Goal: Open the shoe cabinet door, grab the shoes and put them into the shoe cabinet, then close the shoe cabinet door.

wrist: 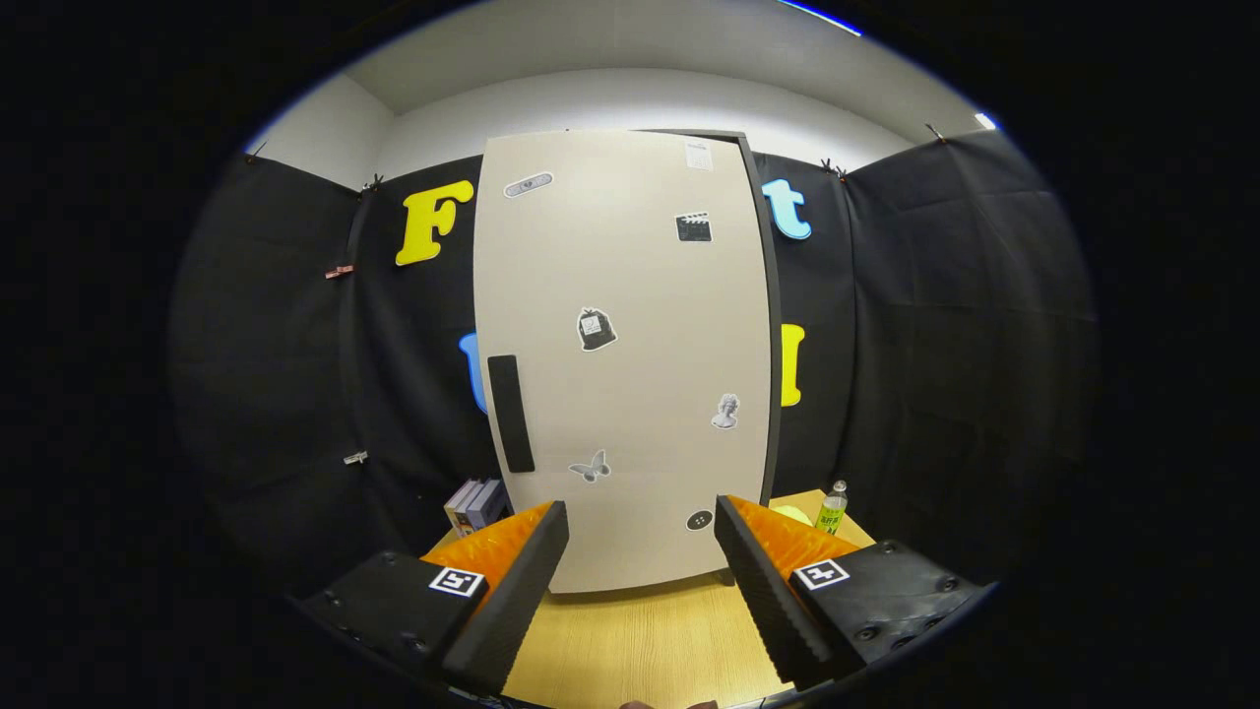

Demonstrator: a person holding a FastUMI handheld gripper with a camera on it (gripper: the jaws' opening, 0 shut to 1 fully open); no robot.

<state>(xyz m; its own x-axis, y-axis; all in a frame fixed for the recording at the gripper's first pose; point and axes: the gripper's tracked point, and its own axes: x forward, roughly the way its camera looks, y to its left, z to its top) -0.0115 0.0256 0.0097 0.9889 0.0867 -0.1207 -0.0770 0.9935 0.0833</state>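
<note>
Your orange-and-black gripper (640, 537) fingers spread apart, empty, bare wooden tabletop (640, 640) between them, just before the shut beige sticker-covered cabinet door (620, 295).

Door (630, 354): smooth matt beige panel w/ flat paper-like stickers; black matt handle (511, 414) on its left side. Bench (630, 640) below door: light wood grain, satin finish. Hand-held gripper (640, 581), spread wide w/ nothing between: orange plastic fingers (492, 547), black ribbed pads, matt black housings. Bottle (832, 507) right of door: clear glossy plastic. Books (476, 504) left of door: paper covers.
</note>
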